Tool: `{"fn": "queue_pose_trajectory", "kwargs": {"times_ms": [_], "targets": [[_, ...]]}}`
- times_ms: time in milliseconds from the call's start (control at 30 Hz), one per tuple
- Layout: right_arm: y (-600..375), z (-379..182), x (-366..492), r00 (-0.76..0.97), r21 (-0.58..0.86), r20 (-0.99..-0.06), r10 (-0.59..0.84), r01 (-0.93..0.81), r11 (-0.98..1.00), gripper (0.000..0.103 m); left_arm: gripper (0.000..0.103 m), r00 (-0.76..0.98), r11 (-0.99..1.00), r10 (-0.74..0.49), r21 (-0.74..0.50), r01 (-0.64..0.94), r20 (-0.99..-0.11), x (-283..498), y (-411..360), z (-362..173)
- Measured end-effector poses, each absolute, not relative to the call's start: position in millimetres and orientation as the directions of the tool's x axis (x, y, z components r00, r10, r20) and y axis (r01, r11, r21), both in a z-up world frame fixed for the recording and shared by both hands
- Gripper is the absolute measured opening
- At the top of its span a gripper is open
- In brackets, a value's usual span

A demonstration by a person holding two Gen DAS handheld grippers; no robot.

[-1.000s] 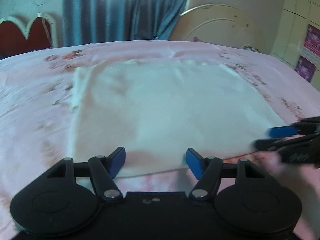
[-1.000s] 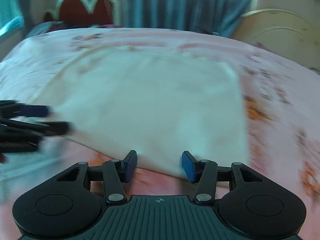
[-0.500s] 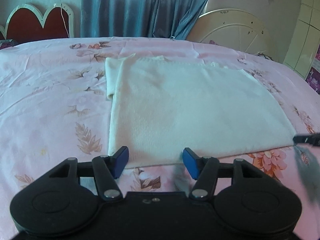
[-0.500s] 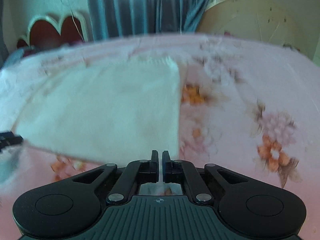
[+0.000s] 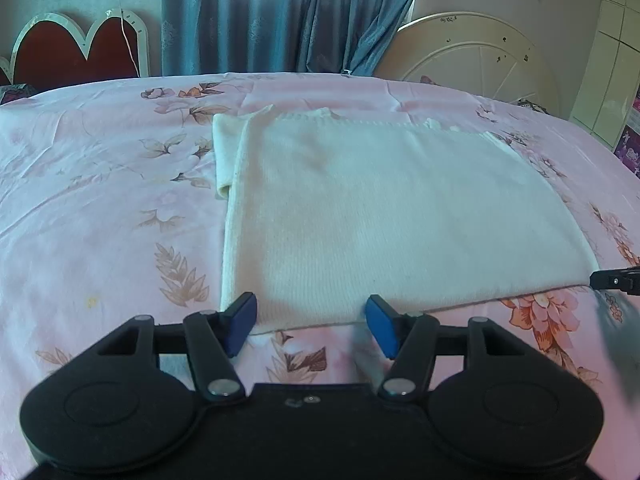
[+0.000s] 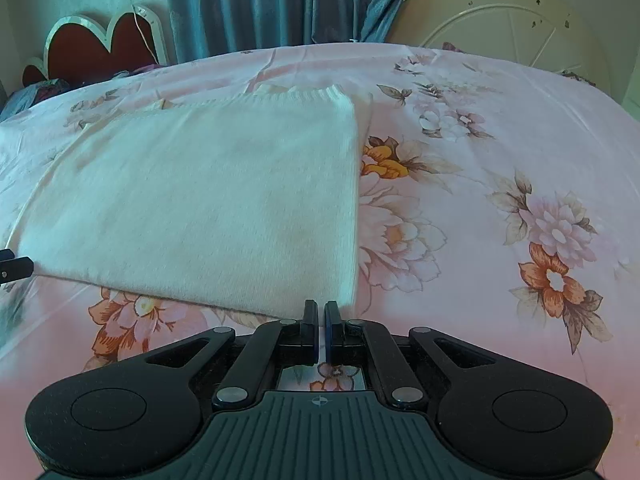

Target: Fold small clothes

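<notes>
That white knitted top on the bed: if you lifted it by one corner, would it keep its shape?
Probably not. The white knitted top lies limp and flat on the bedsheet, so it would likely droop and unfold. Its fuzzy ribbed knit should grip rather than slip.

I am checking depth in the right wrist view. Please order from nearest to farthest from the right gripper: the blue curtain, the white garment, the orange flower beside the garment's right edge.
1. white garment, directly ahead of the right gripper
2. orange flower, farther up, right of the garment
3. blue curtain, behind the bed
</notes>
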State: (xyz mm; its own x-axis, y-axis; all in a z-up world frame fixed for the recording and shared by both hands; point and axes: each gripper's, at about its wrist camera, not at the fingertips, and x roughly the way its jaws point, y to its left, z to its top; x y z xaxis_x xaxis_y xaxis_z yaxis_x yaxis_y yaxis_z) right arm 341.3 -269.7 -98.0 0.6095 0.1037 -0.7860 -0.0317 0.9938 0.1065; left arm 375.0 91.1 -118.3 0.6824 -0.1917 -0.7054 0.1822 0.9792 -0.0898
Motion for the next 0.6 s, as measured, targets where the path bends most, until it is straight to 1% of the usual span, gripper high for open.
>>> {"fn": "queue_pose_trajectory", "kwargs": {"times_ms": [133,300,367,467,500,533,567,600], "targets": [[-274.2,-97.0,337.4,0.606,0.125,-0.788,0.11,-0.018,0.992,0.003,0.061,0.677,0.979,-0.189,-0.08,0.189,-0.712,374.2,90.4,-118.3],[-278.1,-87.9,335.1,0.662,0.143,-0.74,0.116,-0.014,0.99,0.003,0.064,0.671,0.977,-0.188,-0.068,0.201,-0.717,375.3,87.9,-119.7],[-280.7,-98.8,343.5,0.622,0.137,-0.775,0.109,-0.002,0.991,0.002,0.064,0.67,0.978,-0.189,-0.077,0.193,-0.718,375.4,88.9,-119.8],[-280.9,-92.2,341.7,0.617,0.13,-0.78,0.099,0.005,0.992,0.003,0.064,0.664,0.98,-0.193,-0.104,0.172,-0.723,374.7,93.0,-116.7],[-280.7,-86.8,336.4,0.633,0.129,-0.768,0.098,0.003,0.992,0.003,0.064,0.664,0.98,-0.196,-0.12,0.158,-0.722,373.6,96.4,-114.8],[-282.1,-83.5,331.0,0.645,0.142,-0.756,0.11,-0.002,0.99,0.003,0.065,0.665,0.981,-0.193,-0.134,0.14,-0.722,370.9,100.5,-113.7],[-283.8,-80.8,326.1,0.653,0.156,-0.748,0.121,-0.003,0.988,0.003,0.072,0.664,0.983,-0.181,-0.137,0.119,-0.725,368.4,104.0,-113.6],[-285.4,-79.0,321.9,0.657,0.162,-0.744,0.124,-0.002,0.987,0.003,0.072,0.663,0.987,-0.158,-0.132,0.09,-0.732,365.6,108.0,-114.2]]}}
